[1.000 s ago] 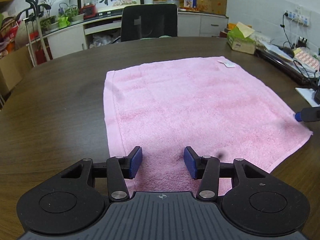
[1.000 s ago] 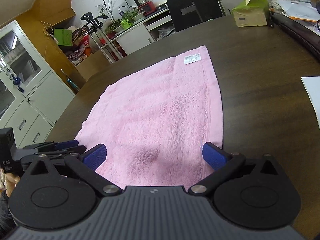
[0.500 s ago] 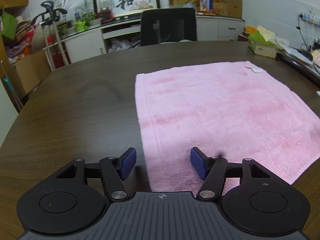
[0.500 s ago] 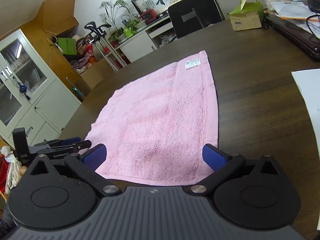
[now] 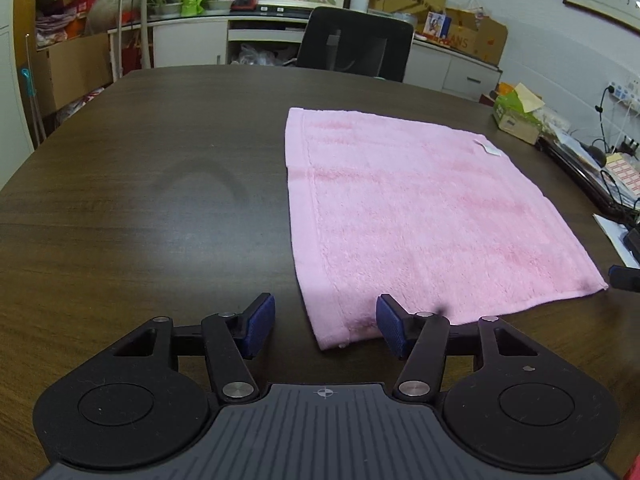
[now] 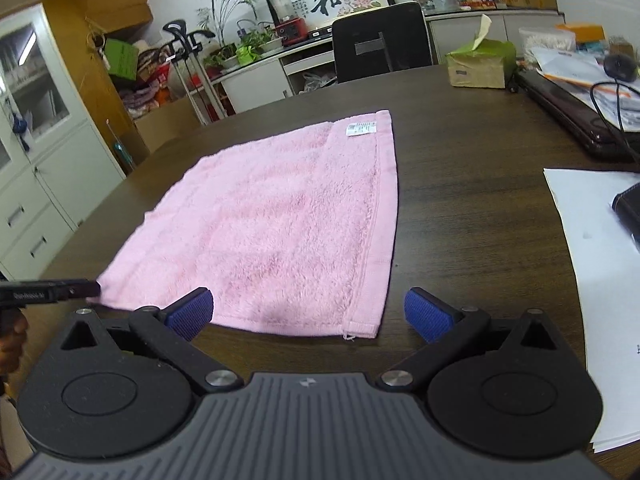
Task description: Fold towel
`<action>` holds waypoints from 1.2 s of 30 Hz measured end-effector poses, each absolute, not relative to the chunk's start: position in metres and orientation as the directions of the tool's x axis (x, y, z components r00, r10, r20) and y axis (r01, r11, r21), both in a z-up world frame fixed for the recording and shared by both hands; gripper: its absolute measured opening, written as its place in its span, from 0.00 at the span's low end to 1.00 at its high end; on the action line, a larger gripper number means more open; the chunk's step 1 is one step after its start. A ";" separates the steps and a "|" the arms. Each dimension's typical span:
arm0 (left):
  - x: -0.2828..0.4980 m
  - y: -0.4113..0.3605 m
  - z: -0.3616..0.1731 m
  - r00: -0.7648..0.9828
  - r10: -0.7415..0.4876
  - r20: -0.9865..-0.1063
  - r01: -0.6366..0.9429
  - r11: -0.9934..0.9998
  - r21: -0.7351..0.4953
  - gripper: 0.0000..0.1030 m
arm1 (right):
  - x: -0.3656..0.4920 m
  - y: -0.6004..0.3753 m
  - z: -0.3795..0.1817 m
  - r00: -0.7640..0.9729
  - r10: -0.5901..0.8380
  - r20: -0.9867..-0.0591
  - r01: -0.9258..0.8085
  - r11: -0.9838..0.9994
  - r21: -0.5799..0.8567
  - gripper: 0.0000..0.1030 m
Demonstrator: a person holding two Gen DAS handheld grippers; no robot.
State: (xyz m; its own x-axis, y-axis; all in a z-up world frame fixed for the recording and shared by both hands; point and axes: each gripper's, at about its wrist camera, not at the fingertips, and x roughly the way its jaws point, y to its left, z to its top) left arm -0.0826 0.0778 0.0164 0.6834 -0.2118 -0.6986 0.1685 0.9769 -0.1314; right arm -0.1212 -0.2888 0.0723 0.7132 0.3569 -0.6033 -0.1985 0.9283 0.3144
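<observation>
Nothing folded yet: pink towel flat on surface. Left tool and right tool gaping, empty, at 6 o'clock corners.

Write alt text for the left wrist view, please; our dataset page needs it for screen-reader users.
A pink towel lies flat and unfolded on a dark wooden table, its near left corner between the open jaws of the left gripper. Behind the table stand a black office chair and cluttered white cabinets.
</observation>
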 end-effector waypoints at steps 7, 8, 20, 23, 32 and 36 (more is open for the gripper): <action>-0.084 0.057 0.014 0.694 -0.205 -0.690 0.188 0.977 -0.101 0.56 | -0.130 -0.276 0.070 0.711 0.315 -0.629 -0.242 0.949 0.202 1.00; -0.084 0.053 0.014 0.698 -0.191 -0.691 0.179 0.980 -0.090 0.56 | -0.130 -0.275 0.069 0.708 0.311 -0.634 -0.248 0.950 0.190 1.00; -0.092 0.036 0.007 0.740 -0.078 -0.669 0.093 0.996 -0.013 0.60 | -0.125 -0.264 0.064 0.720 0.244 -0.650 -0.280 0.959 0.049 1.00; -0.092 0.035 0.007 0.742 -0.073 -0.666 0.087 0.996 -0.013 0.60 | -0.124 -0.263 0.064 0.719 0.239 -0.653 -0.284 0.958 0.038 1.00; -0.095 0.034 0.004 0.764 -0.055 -0.643 0.067 0.998 -0.006 0.62 | -0.122 -0.260 0.064 0.720 0.235 -0.653 -0.293 0.956 0.021 0.97; -0.097 0.033 0.003 0.773 -0.047 -0.633 0.057 0.998 -0.005 0.62 | -0.127 -0.261 0.068 0.735 0.258 -0.627 -0.310 0.950 0.027 0.47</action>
